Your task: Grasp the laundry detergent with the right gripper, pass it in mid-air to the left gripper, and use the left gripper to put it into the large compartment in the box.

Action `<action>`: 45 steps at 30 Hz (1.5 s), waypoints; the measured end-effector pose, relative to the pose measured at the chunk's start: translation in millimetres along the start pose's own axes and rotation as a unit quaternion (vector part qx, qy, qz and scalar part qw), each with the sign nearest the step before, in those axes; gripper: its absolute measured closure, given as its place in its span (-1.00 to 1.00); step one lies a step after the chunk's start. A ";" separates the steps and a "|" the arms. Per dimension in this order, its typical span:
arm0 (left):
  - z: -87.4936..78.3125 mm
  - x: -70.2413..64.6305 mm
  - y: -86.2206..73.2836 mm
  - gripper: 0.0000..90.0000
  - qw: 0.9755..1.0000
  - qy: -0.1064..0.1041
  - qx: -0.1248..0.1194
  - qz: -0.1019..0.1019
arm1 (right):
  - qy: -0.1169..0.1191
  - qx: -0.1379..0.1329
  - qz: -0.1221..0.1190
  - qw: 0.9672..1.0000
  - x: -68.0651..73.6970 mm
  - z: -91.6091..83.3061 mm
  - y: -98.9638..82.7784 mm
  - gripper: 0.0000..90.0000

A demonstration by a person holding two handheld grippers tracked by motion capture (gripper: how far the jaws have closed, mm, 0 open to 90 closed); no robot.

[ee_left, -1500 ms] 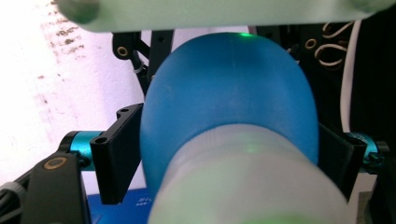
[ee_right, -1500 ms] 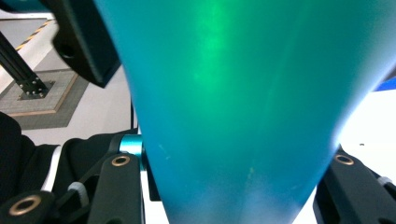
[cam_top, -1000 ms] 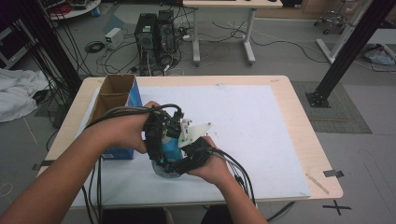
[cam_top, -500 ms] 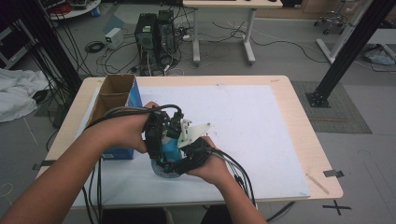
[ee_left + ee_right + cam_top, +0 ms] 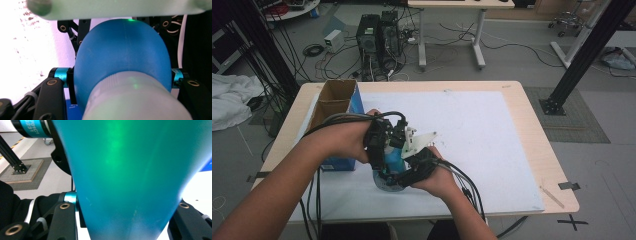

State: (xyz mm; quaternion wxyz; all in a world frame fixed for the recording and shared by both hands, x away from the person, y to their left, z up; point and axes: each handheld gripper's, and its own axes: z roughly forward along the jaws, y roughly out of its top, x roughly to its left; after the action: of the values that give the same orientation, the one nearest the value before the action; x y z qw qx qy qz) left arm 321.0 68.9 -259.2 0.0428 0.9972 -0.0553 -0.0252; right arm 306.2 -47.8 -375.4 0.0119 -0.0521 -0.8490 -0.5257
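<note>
Both tools, left (image 5: 384,150) and right (image 5: 414,167), pinch the blue bottle (image 5: 393,159), the left's jaws just closing.

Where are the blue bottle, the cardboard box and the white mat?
blue bottle (image 5: 120,57): left gripper view, on its rounded blue body.
cardboard box (image 5: 333,96): high view, on its open brown top.
white mat (image 5: 482,135): high view, on a bare middle part.

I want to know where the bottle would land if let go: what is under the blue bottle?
Below the blue bottle lies the white sheet covering the table. Hands and both grippers hide the spot directly beneath, so contact cannot be told.
</note>
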 end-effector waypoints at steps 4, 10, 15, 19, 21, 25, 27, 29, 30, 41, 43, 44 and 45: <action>0.7 -0.3 -0.1 -0.12 1.000 -0.001 0.000 -0.001 | 0.000 0.003 -0.002 1.000 -0.2 -0.1 -0.5 0.05; 0.5 -2.6 -0.3 -0.11 1.000 -0.002 -0.002 -0.007 | 0.004 0.002 -0.006 1.000 0.5 0.0 -0.8 0.04; -3.2 -3.6 1.5 -0.11 1.000 -0.002 -0.001 -0.010 | 0.010 -0.002 -0.007 1.000 1.0 -2.1 0.5 0.02; -6.8 -3.5 3.5 -0.11 1.000 -0.003 -0.008 -0.010 | 0.016 -0.004 0.001 1.000 -0.2 -7.2 1.3 -0.02; -7.6 -3.5 3.9 -0.11 1.000 -0.003 -0.009 -0.010 | 0.018 -0.004 0.003 1.000 -0.7 -8.6 1.5 -0.04; -11.4 -1.9 2.7 -0.11 1.000 0.005 0.000 -0.018 | 0.013 0.006 0.013 1.000 -2.7 -19.2 0.5 -0.23; -14.0 -0.3 -0.1 -0.11 1.000 0.007 -0.003 -0.025 | 0.004 0.009 0.014 1.000 -3.1 -25.8 -1.0 -0.29; -17.2 1.6 -3.5 -0.11 0.999 0.009 -0.002 -0.034 | -0.008 0.012 0.014 1.000 -3.5 -31.3 -1.6 -0.37; -18.8 2.2 -4.8 -0.11 0.999 0.010 -0.001 -0.037 | -0.018 0.015 0.019 1.000 -3.6 -35.0 -2.0 -0.40; -35.4 6.1 -12.0 -0.11 0.998 0.016 0.003 -0.068 | -0.058 0.065 0.034 0.996 -7.4 -66.5 0.2 -0.48; -38.8 7.0 -13.3 -0.11 0.997 0.016 0.005 -0.076 | -0.065 0.082 0.035 0.994 -7.6 -71.5 1.7 -0.48; -40.6 7.5 -14.4 -0.11 0.997 0.017 0.006 -0.081 | -0.066 0.088 0.032 0.993 -7.8 -74.2 2.6 -0.48; -42.4 8.2 -15.5 -0.11 0.996 0.016 0.007 -0.087 | -0.067 0.090 0.033 0.993 -8.0 -77.0 3.4 -0.48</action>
State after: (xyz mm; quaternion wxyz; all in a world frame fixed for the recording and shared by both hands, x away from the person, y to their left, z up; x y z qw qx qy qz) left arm 333.2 86.9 -218.7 0.0346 0.9988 0.0319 -0.0122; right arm 311.9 -115.8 -338.5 -0.0228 -0.1136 -0.8897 -0.4416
